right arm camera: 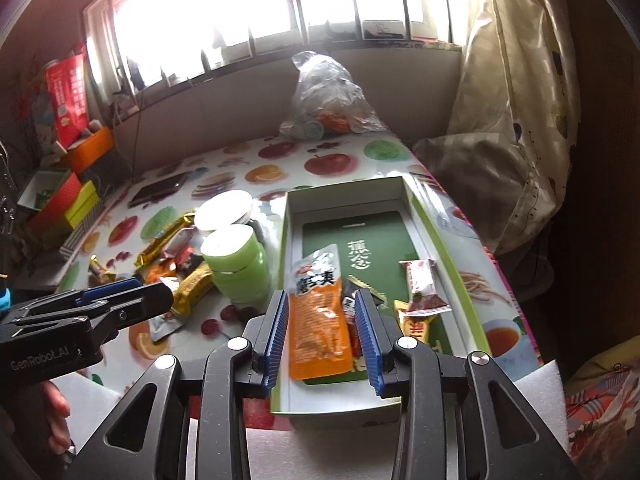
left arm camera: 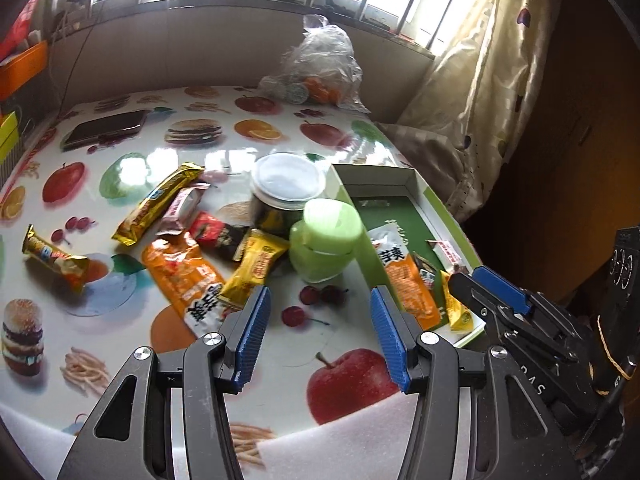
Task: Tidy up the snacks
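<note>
Right now your left tool (left arm camera: 318,320) hangs wide open with nothing between its blue pads, over a bare stretch of the worktop (left arm camera: 340,344) printed with cherries and an apple. That patch gives you open room; the near edge of the worktop lies close below the tool, with white foam past it.

To your left the loose snacks crowd together: an orange packet (left arm camera: 182,276), a yellow packet (left arm camera: 256,266) touching it, a red-and-black packet (left arm camera: 214,234), a pink one (left arm camera: 182,208), a long gold bar (left arm camera: 158,204) and a second gold bar (left arm camera: 54,258) lying apart near the left edge. A green jar (left arm camera: 324,240) stands hard against the box wall, with a white-lidded jar (left arm camera: 286,190) just behind it.

Your right tool (right arm camera: 322,330) is also open and empty, poised over the near end of the green-rimmed box (right arm camera: 454,248). Inside lie an orange packet (right arm camera: 320,320), a dark red packet (right arm camera: 422,288), a yellow one (right arm camera: 414,326) and a small dark packet (right arm camera: 350,300) beside the right pad. The far half of the box floor is uncovered. The box's right wall runs near the worktop's right edge, and a curtain (right arm camera: 516,120) hangs beyond.
</note>
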`<state>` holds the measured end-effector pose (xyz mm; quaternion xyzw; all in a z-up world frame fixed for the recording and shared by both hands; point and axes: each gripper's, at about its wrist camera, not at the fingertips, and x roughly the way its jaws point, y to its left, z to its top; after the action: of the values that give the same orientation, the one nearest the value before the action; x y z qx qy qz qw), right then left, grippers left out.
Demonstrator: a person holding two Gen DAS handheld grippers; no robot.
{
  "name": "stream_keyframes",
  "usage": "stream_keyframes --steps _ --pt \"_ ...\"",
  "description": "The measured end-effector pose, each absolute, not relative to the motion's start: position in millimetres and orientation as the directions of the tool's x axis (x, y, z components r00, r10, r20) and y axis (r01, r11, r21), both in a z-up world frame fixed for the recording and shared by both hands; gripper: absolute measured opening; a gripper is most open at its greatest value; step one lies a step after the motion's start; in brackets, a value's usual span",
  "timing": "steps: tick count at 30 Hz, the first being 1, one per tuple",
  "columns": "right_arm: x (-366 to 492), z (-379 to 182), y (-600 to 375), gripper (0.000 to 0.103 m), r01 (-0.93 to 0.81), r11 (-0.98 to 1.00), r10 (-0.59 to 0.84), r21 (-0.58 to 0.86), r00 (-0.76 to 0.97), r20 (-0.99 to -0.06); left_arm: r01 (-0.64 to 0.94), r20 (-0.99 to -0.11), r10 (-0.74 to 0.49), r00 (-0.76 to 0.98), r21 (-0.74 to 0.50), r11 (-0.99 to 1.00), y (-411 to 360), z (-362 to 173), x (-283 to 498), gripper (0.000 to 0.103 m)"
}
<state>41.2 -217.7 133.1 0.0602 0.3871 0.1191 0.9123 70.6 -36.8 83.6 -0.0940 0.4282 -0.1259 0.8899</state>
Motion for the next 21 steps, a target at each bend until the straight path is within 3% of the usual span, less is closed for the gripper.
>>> stream_keyframes --steps 21 --pt "65 115 -77 0.051 -0.472 0.858 0.457 0.203 0.519 -0.723 -0.200 -0.757 -0.092 0.647 -0.284 0.938 113 54 57 0.053"
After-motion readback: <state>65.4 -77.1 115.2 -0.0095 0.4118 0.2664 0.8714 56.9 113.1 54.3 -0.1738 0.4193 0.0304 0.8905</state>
